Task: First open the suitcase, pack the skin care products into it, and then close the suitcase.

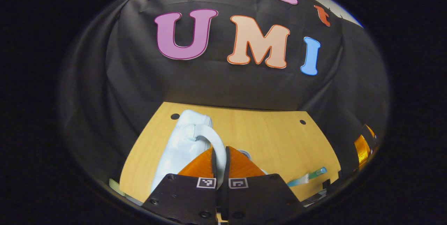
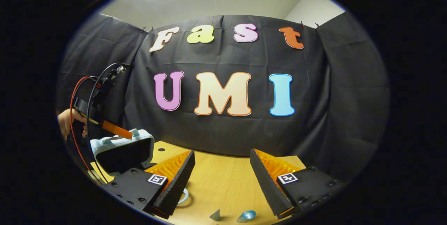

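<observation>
In the left gripper view, a pale blue suitcase (image 1: 181, 141) stands on the wooden table, and my left gripper (image 1: 220, 157) is shut on its curved handle (image 1: 209, 134). The right gripper view shows the same suitcase (image 2: 122, 150) at the left, its lid raised and the dark inside facing me, with the left gripper (image 2: 118, 132) clamped on the handle on top. My right gripper (image 2: 221, 155) hangs open over the table, holding nothing. A teal-capped tube (image 1: 307, 178) lies to the right of the suitcase. Two small tube ends (image 2: 246, 215) lie below the right gripper.
The wooden table (image 2: 223, 179) has small holes near its far corners. A hand (image 2: 68, 122) with red and black cables holds the left gripper. A pale ring (image 2: 184, 196) lies on the table beside the right gripper's left finger. Black cloth walls close the back and sides.
</observation>
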Demonstrator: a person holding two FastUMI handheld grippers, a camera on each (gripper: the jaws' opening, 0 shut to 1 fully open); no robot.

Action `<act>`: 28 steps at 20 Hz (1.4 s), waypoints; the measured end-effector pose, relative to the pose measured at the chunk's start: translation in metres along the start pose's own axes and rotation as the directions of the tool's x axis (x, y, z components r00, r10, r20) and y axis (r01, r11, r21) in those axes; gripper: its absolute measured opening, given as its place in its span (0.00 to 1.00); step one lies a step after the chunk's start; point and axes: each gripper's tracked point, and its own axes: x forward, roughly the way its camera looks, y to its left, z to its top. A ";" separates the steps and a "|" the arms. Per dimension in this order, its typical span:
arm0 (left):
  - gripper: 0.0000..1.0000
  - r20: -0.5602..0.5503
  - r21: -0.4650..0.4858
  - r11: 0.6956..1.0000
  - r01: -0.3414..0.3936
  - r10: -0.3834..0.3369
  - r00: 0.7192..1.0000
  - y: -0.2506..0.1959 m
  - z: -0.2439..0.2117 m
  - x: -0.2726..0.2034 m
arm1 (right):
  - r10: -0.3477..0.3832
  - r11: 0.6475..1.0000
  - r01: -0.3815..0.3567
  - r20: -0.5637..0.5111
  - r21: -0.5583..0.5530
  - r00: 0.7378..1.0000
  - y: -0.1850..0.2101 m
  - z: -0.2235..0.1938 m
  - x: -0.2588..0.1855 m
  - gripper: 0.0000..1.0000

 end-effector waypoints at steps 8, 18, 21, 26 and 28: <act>0.02 0.029 0.072 0.996 -0.050 0.048 0.998 0.096 0.007 -0.005 | -0.065 0.998 0.065 0.003 0.013 0.998 0.047 -0.001 0.007 1.00; 0.00 0.027 0.094 0.958 -0.270 0.269 0.963 0.241 -0.015 0.002 | -0.076 0.997 0.076 -0.001 -0.034 0.997 0.086 0.007 0.005 0.99; 0.00 -0.023 0.045 0.956 -0.289 0.290 0.957 0.273 -0.036 0.008 | -0.076 0.997 0.075 -0.028 -0.026 0.997 0.093 0.001 0.008 0.99; 0.00 -0.100 -0.048 0.947 -0.318 0.312 0.945 0.309 -0.073 0.027 | -0.060 0.998 0.059 -0.062 -0.020 0.996 0.106 -0.006 0.010 0.99; 0.00 -0.129 -0.054 0.943 -0.329 0.320 0.939 0.316 -0.085 0.044 | -0.053 0.998 0.052 -0.076 -0.017 0.996 0.109 -0.009 0.010 0.99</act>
